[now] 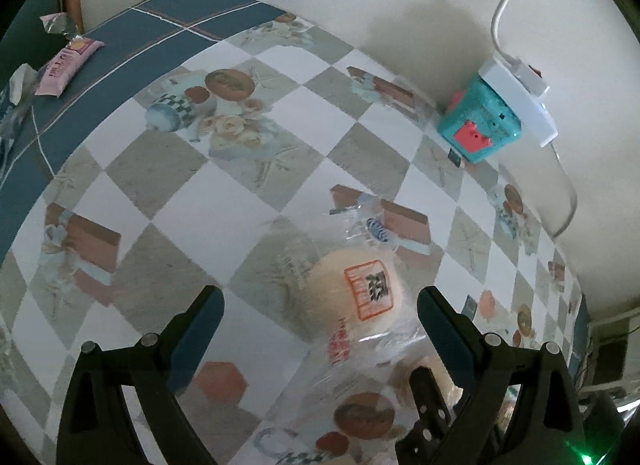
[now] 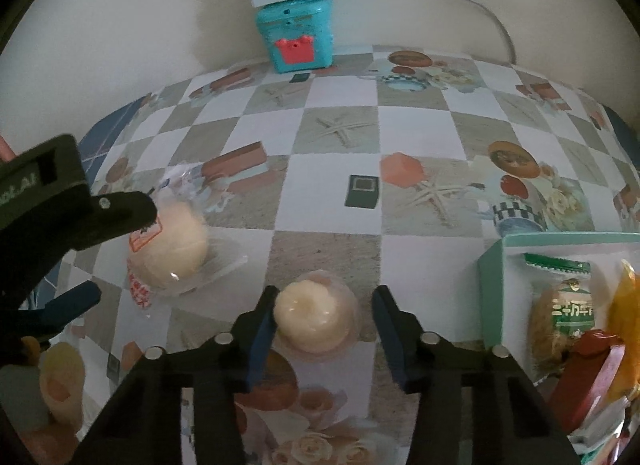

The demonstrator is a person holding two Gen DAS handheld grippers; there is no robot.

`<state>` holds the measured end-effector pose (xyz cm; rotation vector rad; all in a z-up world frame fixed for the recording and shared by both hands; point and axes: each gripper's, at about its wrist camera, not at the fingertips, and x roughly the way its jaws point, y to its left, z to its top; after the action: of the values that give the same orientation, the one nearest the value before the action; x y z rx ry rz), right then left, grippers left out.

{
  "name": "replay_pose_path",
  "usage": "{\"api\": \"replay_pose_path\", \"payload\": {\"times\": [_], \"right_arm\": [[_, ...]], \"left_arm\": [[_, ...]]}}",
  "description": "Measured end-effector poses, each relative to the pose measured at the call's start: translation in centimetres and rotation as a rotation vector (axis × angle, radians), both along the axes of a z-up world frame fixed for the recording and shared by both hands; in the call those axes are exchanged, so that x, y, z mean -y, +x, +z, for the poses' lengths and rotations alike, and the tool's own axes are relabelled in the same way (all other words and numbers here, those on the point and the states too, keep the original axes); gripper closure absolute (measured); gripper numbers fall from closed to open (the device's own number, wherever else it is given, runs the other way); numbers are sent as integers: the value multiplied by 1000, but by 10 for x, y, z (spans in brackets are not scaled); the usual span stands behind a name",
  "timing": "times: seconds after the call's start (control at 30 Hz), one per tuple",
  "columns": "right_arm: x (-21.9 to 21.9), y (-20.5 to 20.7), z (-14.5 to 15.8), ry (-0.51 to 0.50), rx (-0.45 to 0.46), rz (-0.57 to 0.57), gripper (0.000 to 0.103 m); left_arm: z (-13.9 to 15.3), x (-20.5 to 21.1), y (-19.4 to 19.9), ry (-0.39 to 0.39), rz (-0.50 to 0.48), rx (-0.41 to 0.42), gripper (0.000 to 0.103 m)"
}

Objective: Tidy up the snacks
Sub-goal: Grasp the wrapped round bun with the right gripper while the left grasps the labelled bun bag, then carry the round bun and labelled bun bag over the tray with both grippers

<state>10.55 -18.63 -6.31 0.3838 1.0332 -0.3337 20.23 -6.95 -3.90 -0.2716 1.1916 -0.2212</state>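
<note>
Snacks are lying across the checkered tablecloth (image 2: 332,193). At far left, the left gripper (image 1: 320,305) is hovering wide open around the stamped wrapped bun (image 1: 360,297), holding nothing. Right of it, the right gripper (image 2: 324,305) is gaping around the pale round pastry (image 2: 314,311), jaws not touching it. At near right, the mint box (image 2: 492,285) is holding the green-labelled packet (image 2: 564,305).
</note>
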Motion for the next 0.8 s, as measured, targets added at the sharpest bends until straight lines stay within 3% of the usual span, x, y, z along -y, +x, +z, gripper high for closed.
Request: {"api": "replay_pose_path", "payload": {"times": [0.33, 0.4, 0.47, 0.57, 0.67, 0.8], "right_arm": [[3, 0, -2, -6, 8, 10, 60], [3, -1, -2, -4, 10, 9, 61], [3, -1, -2, -3, 9, 8, 61], [3, -1, -2, 0, 8, 7, 61], [3, -1, -1, 6, 8, 10, 65], [0, -1, 0, 9, -4, 16, 65]], "left_arm": [[-4, 13, 3, 12, 10, 52, 6], [-4, 17, 2, 38, 1, 66, 12], [-6, 19, 2, 47, -5, 59, 33], [-6, 17, 2, 21, -9, 51, 47], [1, 16, 0, 37, -13, 65, 55], [1, 11, -3, 40, 4, 31, 57]]}}
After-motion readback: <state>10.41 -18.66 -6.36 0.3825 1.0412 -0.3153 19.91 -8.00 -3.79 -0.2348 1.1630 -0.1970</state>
